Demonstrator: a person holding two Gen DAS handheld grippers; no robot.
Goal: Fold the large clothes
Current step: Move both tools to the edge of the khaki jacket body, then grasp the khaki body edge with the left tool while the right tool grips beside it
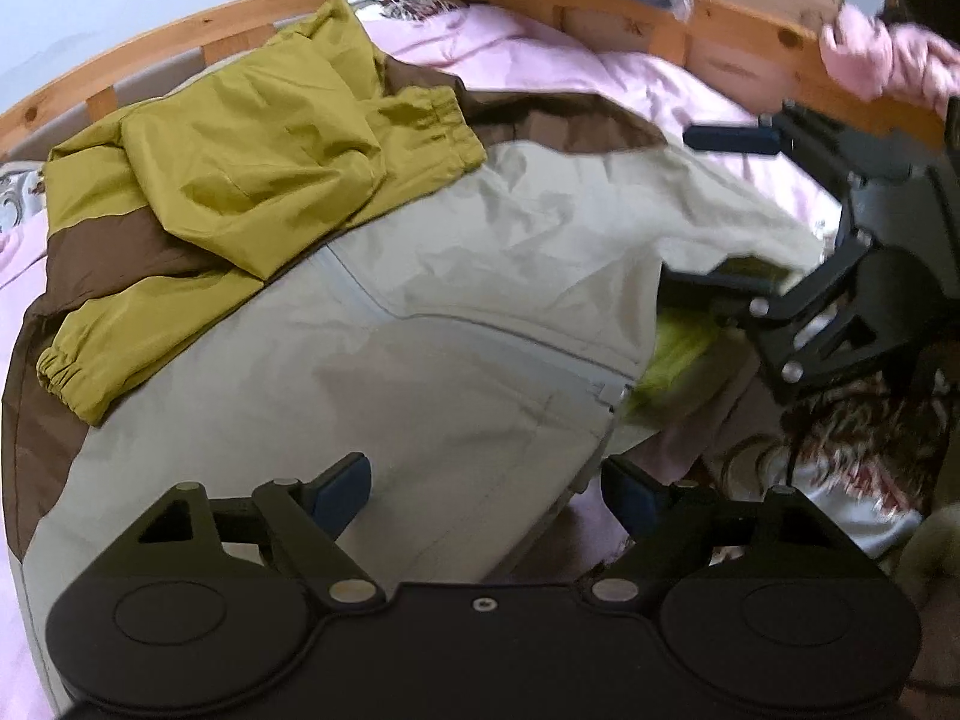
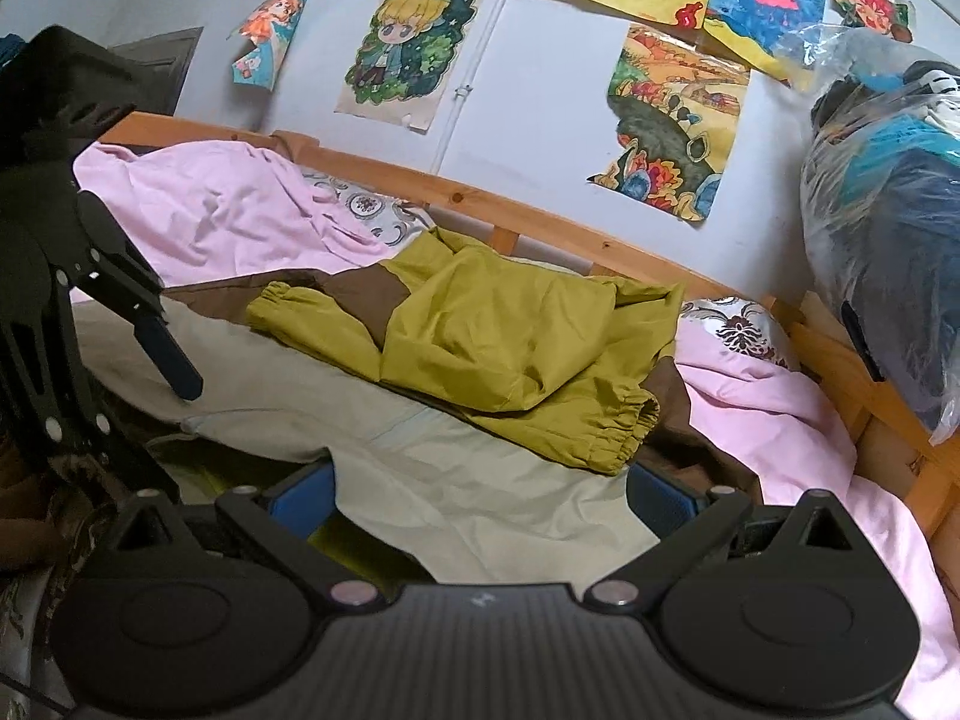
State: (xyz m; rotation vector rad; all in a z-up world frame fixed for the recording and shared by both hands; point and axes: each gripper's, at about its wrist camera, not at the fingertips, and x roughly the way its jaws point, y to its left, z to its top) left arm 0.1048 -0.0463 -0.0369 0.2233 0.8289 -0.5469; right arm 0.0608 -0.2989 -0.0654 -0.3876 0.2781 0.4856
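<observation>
Left hand-held gripper (image 1: 486, 486) over jacket (image 1: 456, 324)

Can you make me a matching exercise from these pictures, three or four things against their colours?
Things:
1. sleeves folded across the jacket
2. jacket body
3. bed sheet
4. bed rail

Colours:
A. pink
B. wood brown
C. olive green
D. pale beige

Pairs: 1-C, 2-D, 3-A, 4-B

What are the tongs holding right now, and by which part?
Nothing is clamped. The left tongs and right tongs both stand open, the jacket lying loose by its beige edge between them.
</observation>
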